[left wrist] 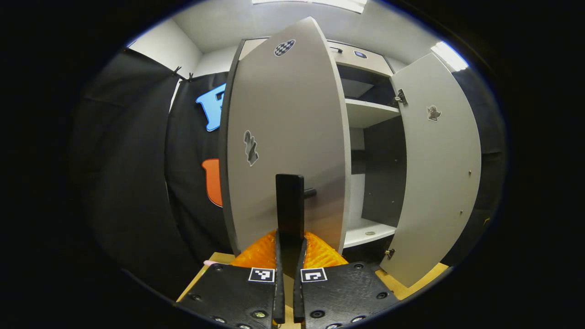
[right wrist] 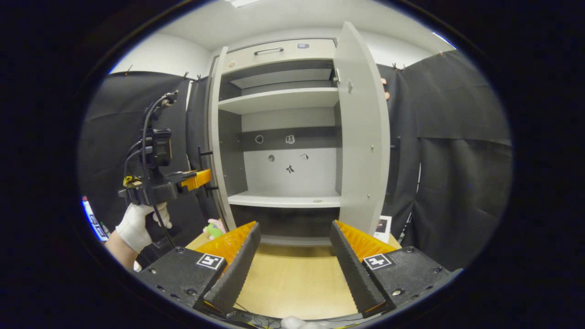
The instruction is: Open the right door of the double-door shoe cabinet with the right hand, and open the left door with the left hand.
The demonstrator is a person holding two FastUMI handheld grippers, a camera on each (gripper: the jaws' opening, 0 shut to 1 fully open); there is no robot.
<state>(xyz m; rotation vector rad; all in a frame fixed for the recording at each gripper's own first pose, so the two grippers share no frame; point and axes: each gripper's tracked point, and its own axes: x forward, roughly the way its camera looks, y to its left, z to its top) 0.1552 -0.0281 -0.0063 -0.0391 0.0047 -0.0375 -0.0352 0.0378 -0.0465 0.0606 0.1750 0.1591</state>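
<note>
The left door (left wrist: 283,137) is pale grey, with a black-and-white checkered sticker (left wrist: 284,47) near its top — its handle (left wrist: 289,205) is black. The right door (left wrist: 438,169) is the same pale grey. Inside the cabinet (right wrist: 283,137), white shelves sit against a dark grey band. The tabletop (right wrist: 292,283) is light wood — the glove (right wrist: 136,226) is white, and the small toy (right wrist: 213,228) is green and pink.

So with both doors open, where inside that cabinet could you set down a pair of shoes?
The lower shelf looks bare apart from a small spot near its right end. The upper shelf is bare too. It is crowded at the left door, where the left gripper grips the handle.
</note>
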